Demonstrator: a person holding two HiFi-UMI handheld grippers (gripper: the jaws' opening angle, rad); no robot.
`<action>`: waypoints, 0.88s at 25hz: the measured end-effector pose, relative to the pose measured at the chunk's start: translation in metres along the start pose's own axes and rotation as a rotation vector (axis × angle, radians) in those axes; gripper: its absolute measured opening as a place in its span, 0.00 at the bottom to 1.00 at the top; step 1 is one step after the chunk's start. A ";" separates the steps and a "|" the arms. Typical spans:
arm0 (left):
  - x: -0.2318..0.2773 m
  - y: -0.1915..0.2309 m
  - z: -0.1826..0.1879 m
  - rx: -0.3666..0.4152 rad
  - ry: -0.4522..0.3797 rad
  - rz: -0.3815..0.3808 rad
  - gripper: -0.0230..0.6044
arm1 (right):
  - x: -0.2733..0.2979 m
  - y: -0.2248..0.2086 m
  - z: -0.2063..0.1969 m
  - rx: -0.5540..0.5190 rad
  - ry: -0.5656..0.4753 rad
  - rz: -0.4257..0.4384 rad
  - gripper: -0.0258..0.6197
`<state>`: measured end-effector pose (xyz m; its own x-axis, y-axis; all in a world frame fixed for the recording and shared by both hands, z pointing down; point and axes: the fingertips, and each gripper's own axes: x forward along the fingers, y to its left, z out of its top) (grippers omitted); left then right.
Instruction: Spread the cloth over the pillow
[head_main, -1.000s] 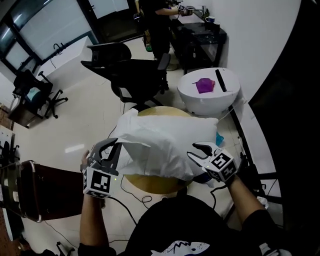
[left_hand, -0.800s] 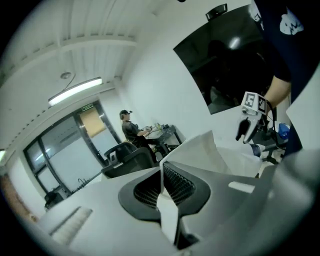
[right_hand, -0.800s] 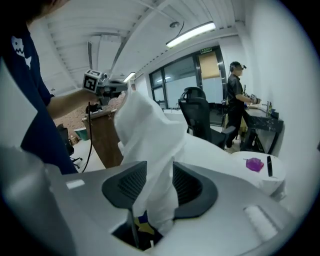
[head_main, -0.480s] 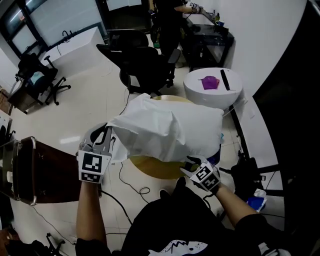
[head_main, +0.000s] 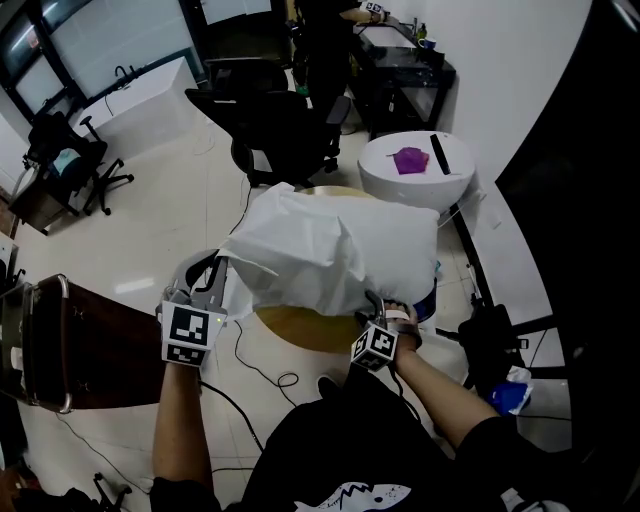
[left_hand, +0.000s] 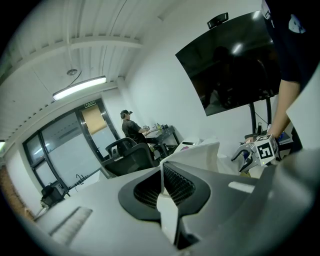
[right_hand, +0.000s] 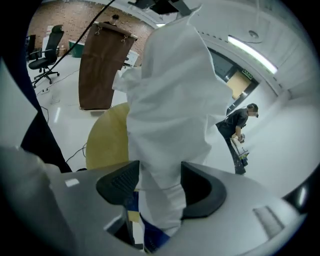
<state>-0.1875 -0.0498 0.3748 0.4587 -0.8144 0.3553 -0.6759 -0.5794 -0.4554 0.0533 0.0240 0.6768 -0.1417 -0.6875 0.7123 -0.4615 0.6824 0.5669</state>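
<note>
Right gripper (head_main: 375, 305) sank to the yellow table's (head_main: 300, 328) near rim, its jaws just opening and slack around the cloth (head_main: 310, 250), which draped the pillow (head_main: 415, 235) on the table. Left gripper (head_main: 212, 272) clenched the cloth's corner, which was best kept taut.

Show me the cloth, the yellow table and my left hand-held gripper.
cloth (head_main: 330, 250), head view, top middle
yellow table (head_main: 297, 330), head view, bare near edge
left hand-held gripper (head_main: 221, 267), head view, between fingertips

Pale glossy floor (head_main: 180, 200), black office chairs (head_main: 285, 130) ahead, 1 round white table (head_main: 415, 185) by the white wall (head_main: 500, 70), tall windows (head_main: 90, 40) far left, strip light (left_hand: 79, 87) glowing overhead.
</note>
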 end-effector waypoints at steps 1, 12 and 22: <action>0.000 -0.001 -0.001 -0.001 0.003 -0.003 0.04 | 0.002 -0.001 -0.001 0.001 0.007 -0.005 0.44; -0.012 -0.015 -0.011 -0.001 -0.006 -0.043 0.04 | -0.040 -0.064 -0.008 0.277 -0.051 -0.050 0.06; -0.050 -0.090 0.076 0.036 -0.258 -0.294 0.04 | -0.070 -0.235 -0.031 0.248 -0.045 -0.226 0.06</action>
<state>-0.1059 0.0404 0.3365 0.7625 -0.5922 0.2605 -0.4755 -0.7861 -0.3949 0.1984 -0.0809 0.5067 -0.0469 -0.8287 0.5578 -0.6838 0.4337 0.5868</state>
